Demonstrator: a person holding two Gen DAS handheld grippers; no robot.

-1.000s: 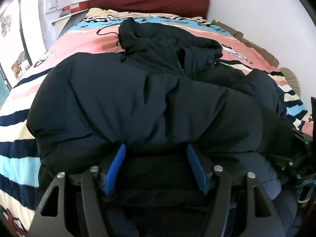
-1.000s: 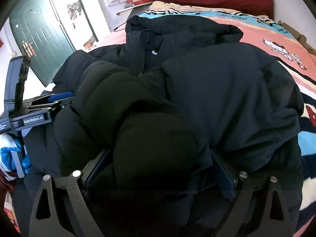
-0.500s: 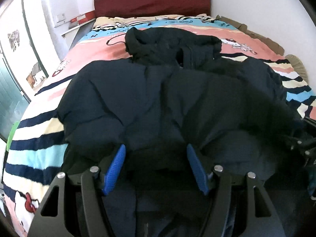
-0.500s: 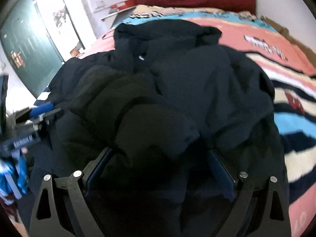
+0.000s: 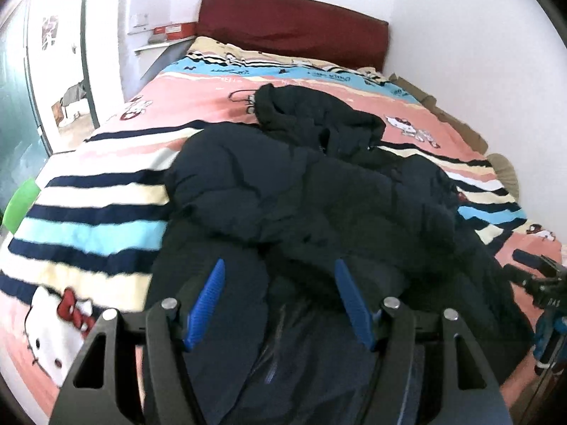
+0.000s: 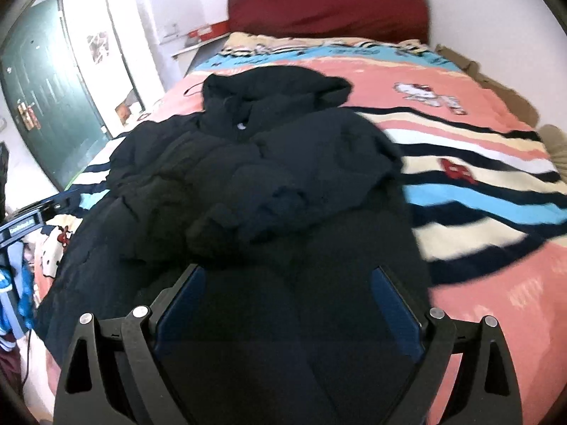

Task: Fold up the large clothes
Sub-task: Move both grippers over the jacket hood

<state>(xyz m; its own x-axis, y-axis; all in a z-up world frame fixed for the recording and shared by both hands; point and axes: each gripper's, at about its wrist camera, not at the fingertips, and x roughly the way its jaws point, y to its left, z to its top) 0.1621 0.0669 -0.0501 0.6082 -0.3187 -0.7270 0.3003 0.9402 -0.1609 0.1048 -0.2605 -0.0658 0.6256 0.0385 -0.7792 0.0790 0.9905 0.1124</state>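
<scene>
A dark padded coat (image 5: 319,198) lay crumpled on the striped bedspread (image 5: 88,212), centre frame; left gripper (image 5: 280,297) and right gripper (image 6: 287,301) stood wide apart, gripping nothing.

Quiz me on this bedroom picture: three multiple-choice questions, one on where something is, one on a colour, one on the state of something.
1. Where does the dark padded jacket lie?
A. On the striped cartoon blanket covering the bed
B. On a chair
C. On the floor

2. What colour is the headboard?
A. Green
B. Dark red
C. White

3. How do the jaws of the left gripper stand?
A. Pressed together
B. Apart, with jacket fabric lying between the blue pads
C. Clamped on a hanger

Answers:
1 A, the jacket sprawls across the blanket, hood toward the headboard.
2 B, the panel at the head of the bed is dark red.
3 B, the two blue pads stand well apart over dark fabric.
</scene>
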